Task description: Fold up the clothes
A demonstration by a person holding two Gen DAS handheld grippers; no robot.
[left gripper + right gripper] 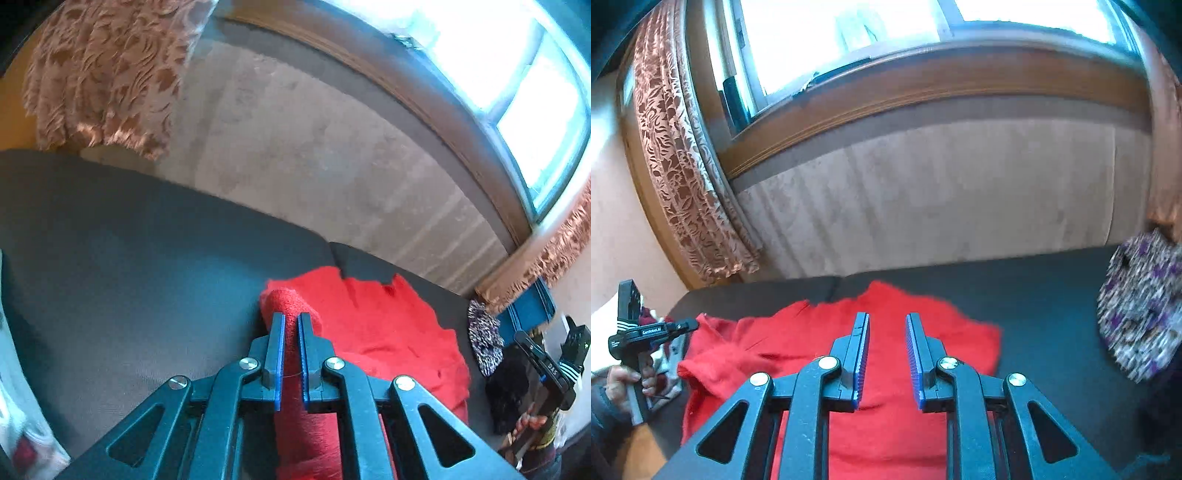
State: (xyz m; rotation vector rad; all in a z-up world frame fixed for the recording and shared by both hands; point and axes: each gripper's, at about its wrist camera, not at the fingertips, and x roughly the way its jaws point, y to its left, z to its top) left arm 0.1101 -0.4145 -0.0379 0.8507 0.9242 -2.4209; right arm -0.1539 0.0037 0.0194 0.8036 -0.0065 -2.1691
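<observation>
A red fleece garment (857, 354) is shown spread on a dark grey flat surface (122, 258), below a beige textured wall panel (942, 199) and a wooden-framed window (849, 40). In the left wrist view, the left tongs (290, 321) are seen closed to a narrow gap on a rolled fold of the red fabric, which is lifted between the blue pads (277, 350) while the rest of the garment lies to the right. In the right wrist view, the right tongs (886, 321) are held apart above the middle of the garment, with nothing gripped between them; the left tongs appear at the garment's left edge. A purple-and-white patterned cloth (1141, 306) is seen well apart at the right. Brown lace curtains (683, 158) are hung beside the window.
</observation>
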